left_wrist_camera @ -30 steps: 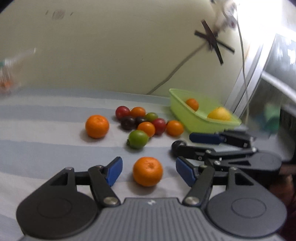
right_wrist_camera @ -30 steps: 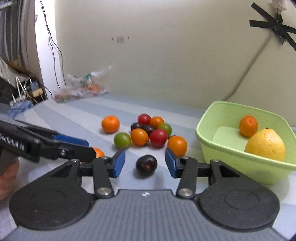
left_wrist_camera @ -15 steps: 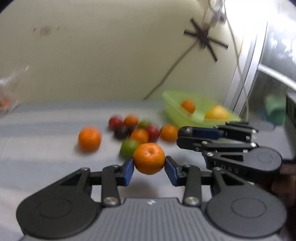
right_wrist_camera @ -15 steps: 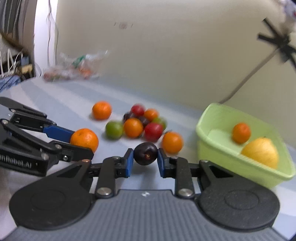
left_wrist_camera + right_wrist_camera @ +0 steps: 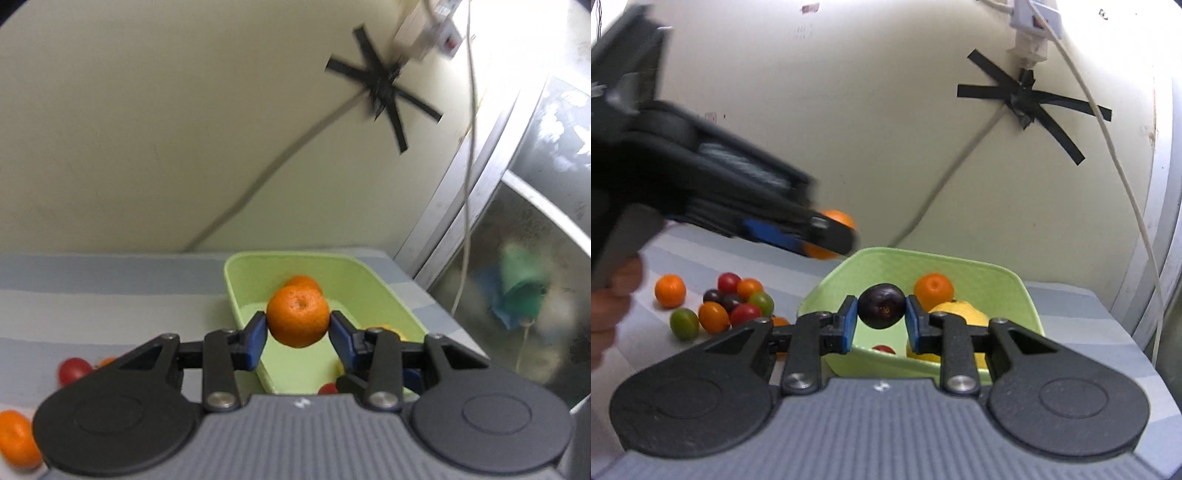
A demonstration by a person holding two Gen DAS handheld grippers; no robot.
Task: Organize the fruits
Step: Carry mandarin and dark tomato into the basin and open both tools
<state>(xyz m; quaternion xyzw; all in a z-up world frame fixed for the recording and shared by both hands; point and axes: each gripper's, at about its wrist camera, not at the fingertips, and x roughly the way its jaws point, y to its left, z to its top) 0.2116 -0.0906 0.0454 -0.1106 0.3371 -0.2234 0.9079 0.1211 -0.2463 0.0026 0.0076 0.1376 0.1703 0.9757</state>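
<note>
Left hand-held gripper [image 5: 297, 328]: closed on a round orange mandarin [image 5: 297, 316], blue pads pressed on both sides, held up over the light green plastic basket [image 5: 384, 291]. In the right wrist view the left hand-held gripper is seen at 10 o'clock, above the basket's left rim.

Right hand-held gripper [image 5: 879, 321]: clamped on a dark purple round plum [image 5: 882, 305], held over the basket's near rim.

Inside the basket: a second small orange mandarin [image 5: 933, 291], a large yellow citrus fruit [image 5: 960, 314], and a small red tomato [image 5: 883, 349], partly hidden.

On the blue-and-white striped surface [image 5: 1082, 325], at 9 o'clock of the basket, a cluster of loose small fruits [image 5: 733, 304] is seen: red, orange, green and dark ones, plus a separate orange mandarin [image 5: 670, 291] further left.
</note>
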